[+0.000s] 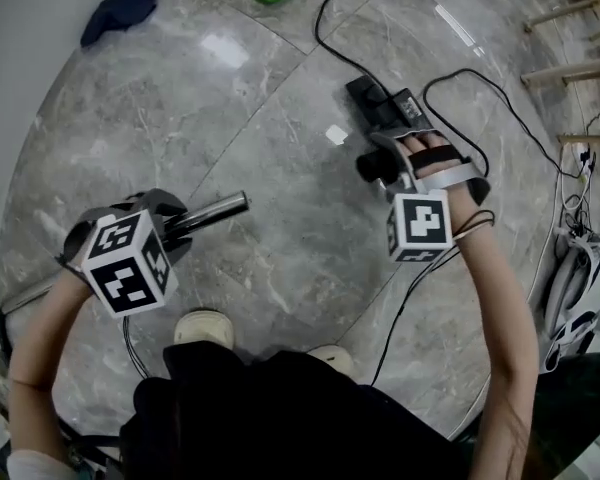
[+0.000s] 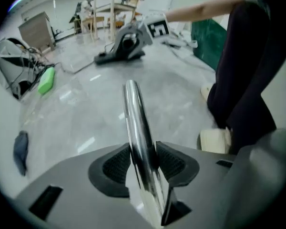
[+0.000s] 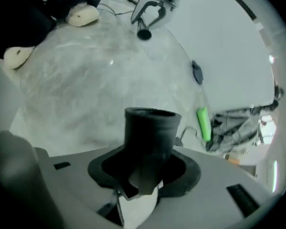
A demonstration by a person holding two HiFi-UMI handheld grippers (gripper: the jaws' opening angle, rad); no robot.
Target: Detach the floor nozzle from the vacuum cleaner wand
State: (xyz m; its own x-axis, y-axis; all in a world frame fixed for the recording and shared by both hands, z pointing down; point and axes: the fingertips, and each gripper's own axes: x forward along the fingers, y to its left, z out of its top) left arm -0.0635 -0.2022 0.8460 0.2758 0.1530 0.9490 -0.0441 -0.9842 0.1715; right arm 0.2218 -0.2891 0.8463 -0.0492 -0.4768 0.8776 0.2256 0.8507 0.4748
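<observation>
**A:** Is it off yet?

**B:** Looks like it. The left tool (image 2: 143,160) clamps the chrome wand (image 1: 220,209), the right tool (image 3: 145,171) grips the floor nozzle (image 3: 150,128) by its black neck, and the 2 ends are well apart.

**A:** Tips?

**B:** I'd hold both firm and set each down on the floor (image 1: 280,288) gently.

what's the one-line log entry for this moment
left gripper: shut on wand | right gripper: shut on floor nozzle | wand, floor nozzle: apart
</observation>
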